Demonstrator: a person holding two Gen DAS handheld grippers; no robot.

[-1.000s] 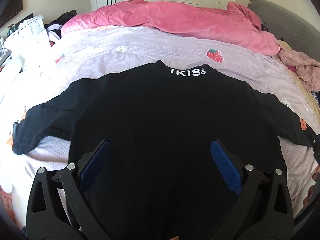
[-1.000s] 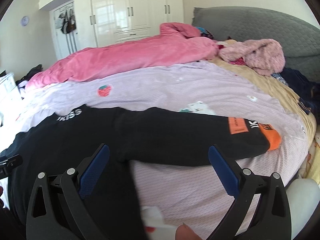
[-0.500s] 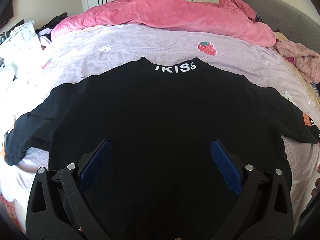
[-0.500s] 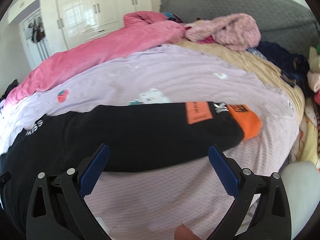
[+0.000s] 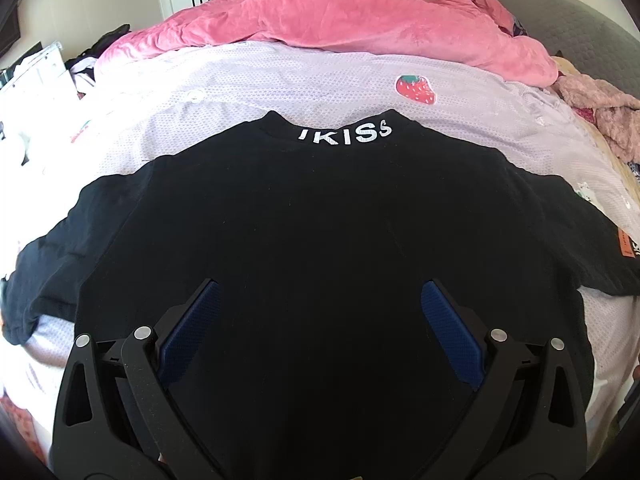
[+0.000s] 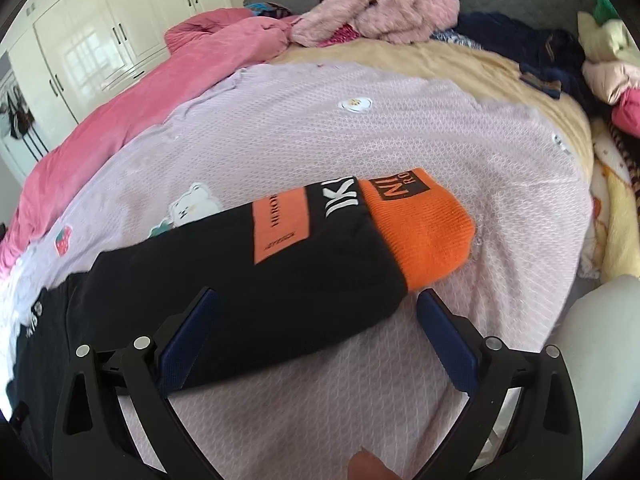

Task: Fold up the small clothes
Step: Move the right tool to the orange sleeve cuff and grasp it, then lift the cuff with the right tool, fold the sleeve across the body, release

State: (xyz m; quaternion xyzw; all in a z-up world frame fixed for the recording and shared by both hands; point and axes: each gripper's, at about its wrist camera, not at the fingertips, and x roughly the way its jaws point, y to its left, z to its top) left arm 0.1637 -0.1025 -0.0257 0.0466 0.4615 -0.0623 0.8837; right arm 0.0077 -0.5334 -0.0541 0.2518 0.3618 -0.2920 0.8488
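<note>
Black sweatshirt (image 5: 320, 220) lies flat on lilac bedspread (image 5: 280, 84), collar at far side, both sleeves spread. Left gripper (image 5: 318, 312) over its body, jaws wide apart, empty. Right gripper (image 6: 316, 320) over right sleeve near orange cuff (image 6: 424, 228), jaws apart, holding nothing. Pink quilt (image 5: 340, 20) bunched beyond.

One black sweatshirt (image 5: 320, 220) with two sleeves, one orange cuff (image 6: 424, 232) showing. One lilac sheet (image 6: 360, 140), one pink quilt (image 5: 360, 20), two strawberry patches, two tools.
</note>
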